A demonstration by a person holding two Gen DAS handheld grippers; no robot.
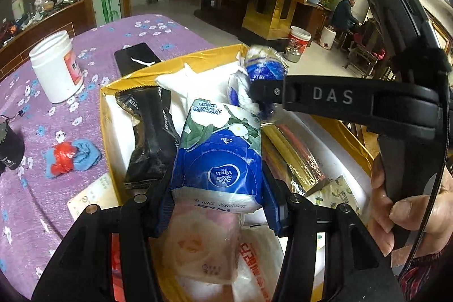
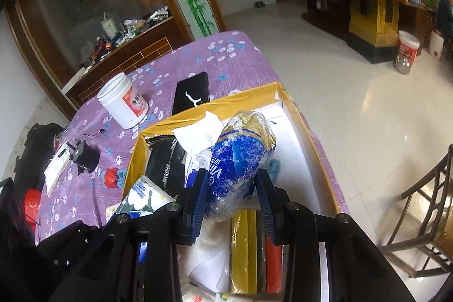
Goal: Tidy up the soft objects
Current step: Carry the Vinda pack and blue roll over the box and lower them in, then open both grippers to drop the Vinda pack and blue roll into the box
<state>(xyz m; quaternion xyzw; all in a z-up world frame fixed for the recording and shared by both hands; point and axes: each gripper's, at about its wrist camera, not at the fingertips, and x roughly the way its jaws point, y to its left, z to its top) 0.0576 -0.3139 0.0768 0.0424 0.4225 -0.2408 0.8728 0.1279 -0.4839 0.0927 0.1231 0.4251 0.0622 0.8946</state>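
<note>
We're holding two tissue packs at once over the gold box. Our left gripper is squeezing the blue-and-green Vinda tissue pack from both sides, jaws spread about as wide as the pack and pressing into its lower end, with the pack sticking up and forward out of the fingers. It's hanging just above the clutter in the box, over a pink tissue pack and right beside a black pouch.

Our right gripper is doing the same thing with the crinkly blue-and-gold tissue pack: blue pads are clamped on its lower half, jaws partly apart, and the pack is tilting up toward the far end of the box. From the left wrist view that pack is sitting at the tip of the right gripper's finger, above the box's back edge.

Off to the side on the purple tablecloth we're also seeing a white jar.
</note>
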